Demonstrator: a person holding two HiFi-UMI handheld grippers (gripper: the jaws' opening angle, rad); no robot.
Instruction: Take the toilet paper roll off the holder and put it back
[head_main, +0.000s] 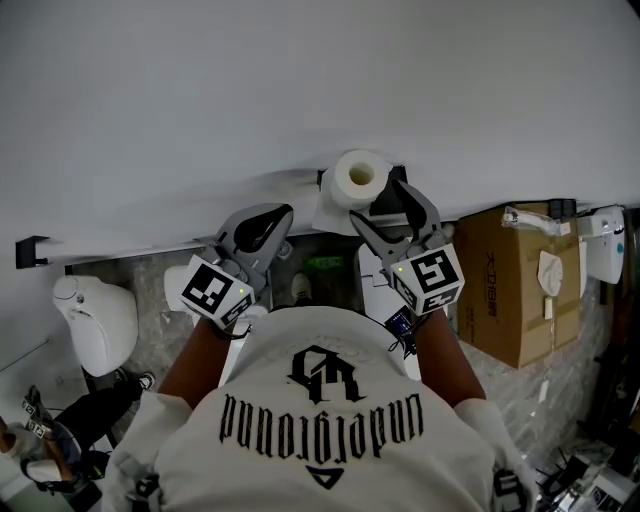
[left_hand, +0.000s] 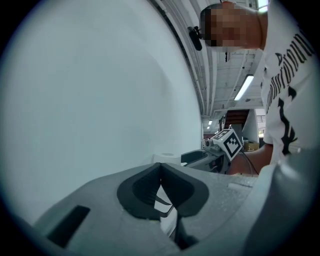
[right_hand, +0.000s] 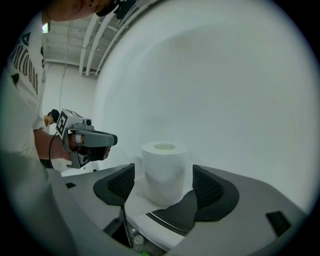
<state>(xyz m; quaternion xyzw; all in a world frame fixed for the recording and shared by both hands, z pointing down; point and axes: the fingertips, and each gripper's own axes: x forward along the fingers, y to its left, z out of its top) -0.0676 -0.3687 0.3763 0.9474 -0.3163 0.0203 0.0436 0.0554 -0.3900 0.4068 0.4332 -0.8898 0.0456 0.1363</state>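
The step in hand looks like the first grasp, with the roll not yet lifted. The wall (head_main: 300, 80) rises close behind the roll, so I would bring the claw in level and stop short of it. The holder (right_hand: 180, 210) carries the toilet paper roll (head_main: 358, 178) upright. Whether a peg runs up its core cannot be seen, so a straight upward lift is the safe choice. The right claw (head_main: 378, 202) is spread wide, and the roll stands in its gap, touching neither pad. It should close at mid-height and only gently, since the roll will crush. The left claw (left_hand: 161, 167) has its jaws pressed together on nothing and hangs well to the side.

The wall is smooth, matt white. A brown cardboard box (head_main: 510, 285) stands on the floor to the right. The holder is a flat, dark, glossy plate. The roll is a soft white cylinder with a hollow core, and a loose sheet (right_hand: 134, 200) trails from it over the plate's edge and may drag. The claw pads are dark and ribbed, which should help them grip.
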